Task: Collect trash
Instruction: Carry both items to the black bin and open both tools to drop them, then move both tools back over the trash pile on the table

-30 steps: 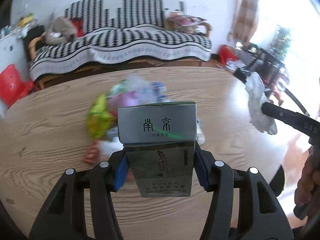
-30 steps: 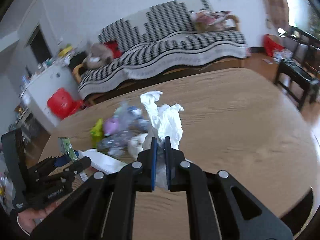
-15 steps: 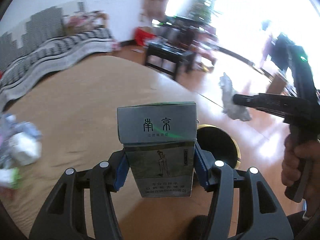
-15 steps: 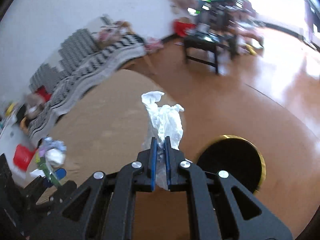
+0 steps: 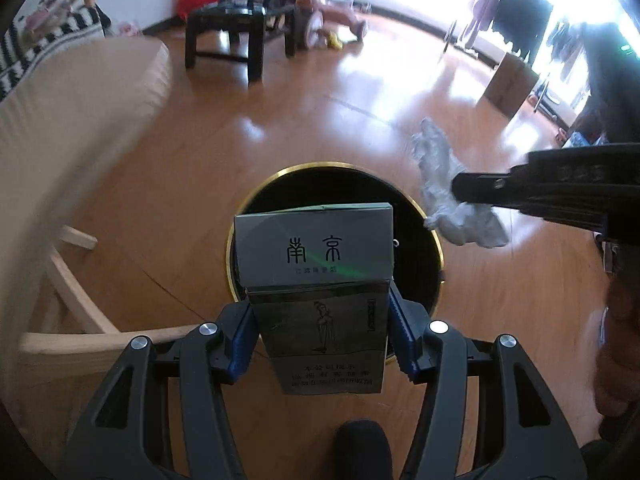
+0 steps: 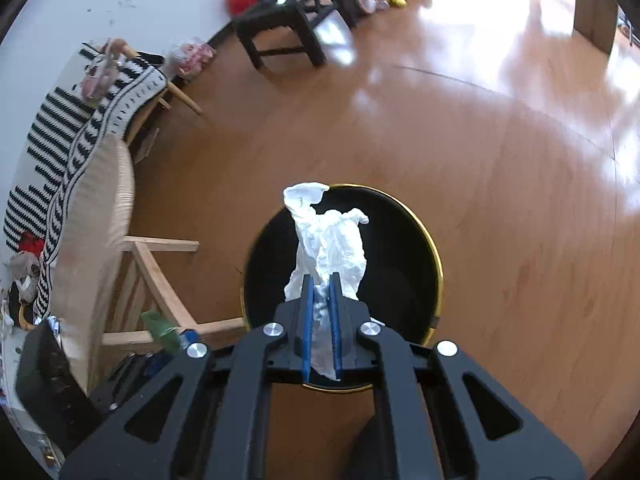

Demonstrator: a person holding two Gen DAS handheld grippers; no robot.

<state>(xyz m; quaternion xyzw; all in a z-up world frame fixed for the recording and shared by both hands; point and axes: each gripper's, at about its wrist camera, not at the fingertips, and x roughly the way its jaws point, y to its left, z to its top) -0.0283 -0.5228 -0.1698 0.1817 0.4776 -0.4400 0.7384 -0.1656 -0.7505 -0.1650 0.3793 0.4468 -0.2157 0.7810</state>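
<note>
While both grippers point steeply down at the floor, each has trash clamped between its blue pads. Left gripper [image 5: 320,332]: jaws about half apart, pressed on the two sides of a grey cigarette pack [image 5: 316,276], lid end forward, printed face to the camera. Right gripper [image 6: 320,320]: jaws nearly together, pinching a crumpled white tissue [image 6: 328,244] that sticks out past the fingertips. Below both sits a round black trash bin [image 6: 404,280] with a gold rim on the wooden floor [image 6: 500,160]; pack and tissue hang over its open mouth, neither touching it. In the left view the tissue shows just beyond the bin's right rim. Left of the bin, a pale wooden table [image 5: 72,120] edge and leg frame. Farther off: black stool [image 5: 236,36], striped sofa cover [image 6: 72,112], pink tricycle [image 5: 324,4].
</note>
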